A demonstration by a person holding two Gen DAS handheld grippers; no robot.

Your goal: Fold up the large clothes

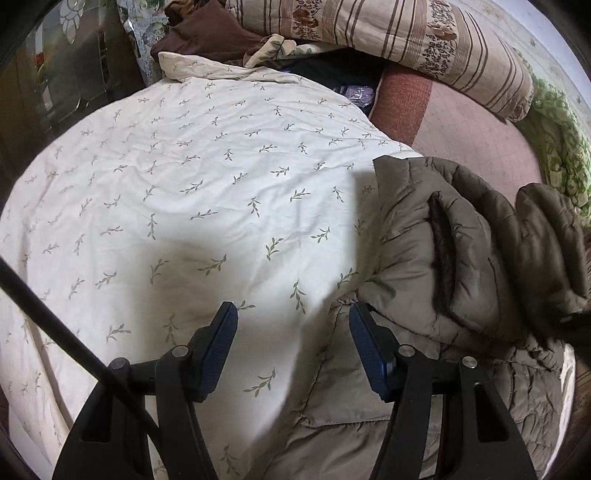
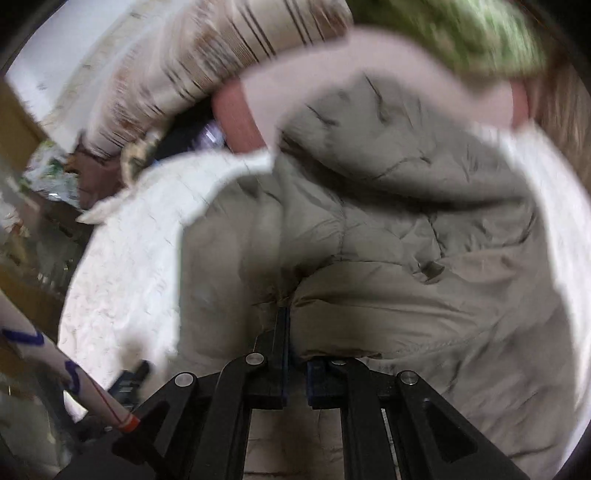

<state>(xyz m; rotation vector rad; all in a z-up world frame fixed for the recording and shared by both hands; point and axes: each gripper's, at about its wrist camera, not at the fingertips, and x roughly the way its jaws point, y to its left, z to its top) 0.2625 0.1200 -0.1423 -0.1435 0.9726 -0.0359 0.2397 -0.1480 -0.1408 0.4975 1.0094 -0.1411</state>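
An olive-grey quilted puffer jacket [image 1: 436, 258] lies bunched on the right of a cream leaf-print duvet [image 1: 184, 184]. My left gripper [image 1: 293, 317] is open and empty, low over the jacket's left edge where it meets the duvet. In the blurred right wrist view the jacket [image 2: 388, 221] fills the middle. My right gripper [image 2: 291, 317] is shut on a fold of the jacket and holds it bunched up at the fingertips.
A striped floral bolster [image 1: 424, 40] and a green-patterned blanket [image 1: 561, 155] lie along the far edge of a pinkish mattress [image 1: 476, 129]. Brown cloth [image 1: 207, 33] is heaped at the back. A dark cabinet [image 1: 74, 74] stands left. A white tube with blue marks [image 2: 74, 373] shows lower left.
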